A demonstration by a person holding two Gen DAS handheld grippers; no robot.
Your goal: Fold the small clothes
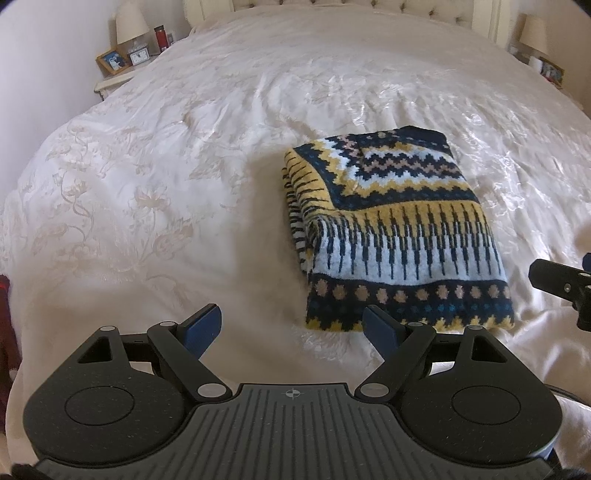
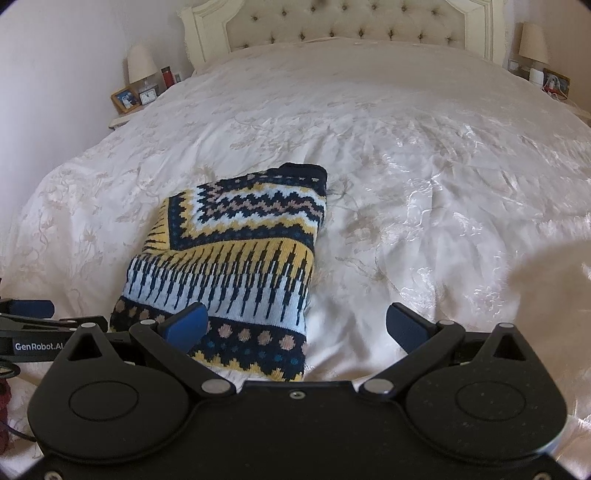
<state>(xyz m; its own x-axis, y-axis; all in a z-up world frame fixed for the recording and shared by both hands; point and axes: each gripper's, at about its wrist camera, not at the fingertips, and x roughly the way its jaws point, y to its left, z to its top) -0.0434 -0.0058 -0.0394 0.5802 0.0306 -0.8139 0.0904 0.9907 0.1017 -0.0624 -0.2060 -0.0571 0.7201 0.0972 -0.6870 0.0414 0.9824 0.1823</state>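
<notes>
While folded on the bed (image 1: 184,166), thick soft knitted sweater (image 1: 399,236), light and floppy, best gripped at near hem; left gripper (image 1: 291,328), right gripper (image 2: 295,325) wide, empty

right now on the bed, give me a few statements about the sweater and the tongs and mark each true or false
1. The patterned sweater lies folded on the white bedspread. True.
2. The left tongs are clamped on the sweater's hem. False: they stand open with nothing between the pads, just short of the sweater's near edge.
3. The right tongs are open. True.
4. The sweater is plain red. False: it is knitted in navy, yellow, light blue and tan bands.
5. A lamp stands on the nightstand left of the headboard. True.
</notes>
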